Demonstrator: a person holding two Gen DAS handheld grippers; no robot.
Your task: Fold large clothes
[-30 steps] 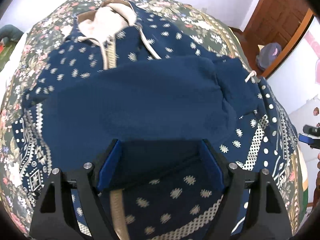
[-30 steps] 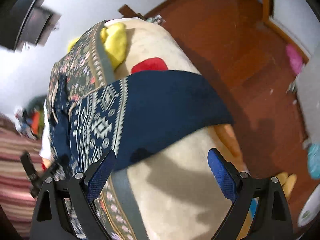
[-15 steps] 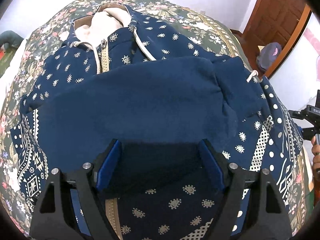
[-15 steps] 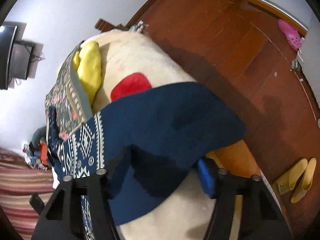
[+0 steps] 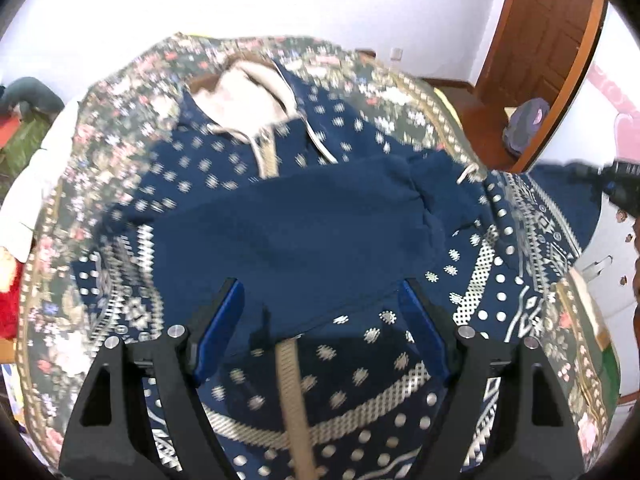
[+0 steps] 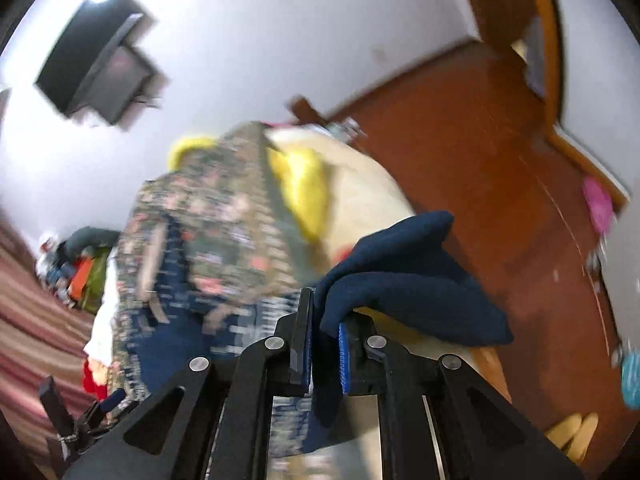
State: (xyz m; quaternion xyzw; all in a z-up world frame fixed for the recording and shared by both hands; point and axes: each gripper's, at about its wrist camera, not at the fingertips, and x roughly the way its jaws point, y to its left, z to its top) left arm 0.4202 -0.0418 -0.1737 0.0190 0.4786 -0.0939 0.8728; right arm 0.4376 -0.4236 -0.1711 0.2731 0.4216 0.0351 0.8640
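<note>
A navy patterned hooded jacket [image 5: 304, 224] lies zipper-up on the floral bedspread [image 5: 120, 112], one plain navy sleeve folded across its chest. My left gripper [image 5: 320, 312] is open and empty, hovering above the jacket's lower front. My right gripper [image 6: 325, 344] is shut on the plain navy cuff of the other sleeve [image 6: 404, 280] and holds it lifted beside the bed's edge. The right gripper also shows at the far right of the left wrist view [image 5: 616, 188], with the sleeve stretched out to it.
The bed's cream side [image 6: 360, 176] drops to a wooden floor [image 6: 480, 152]. A yellow pillow [image 6: 300, 184] lies under the bedspread edge. A wooden door [image 5: 540, 52] and a bag [image 5: 524, 124] stand to the right. A TV [image 6: 100, 68] hangs on the wall.
My right gripper has closed on the sleeve cuff and lifted it off the bed's side. My left gripper has pulled back and risen a little, still open.
</note>
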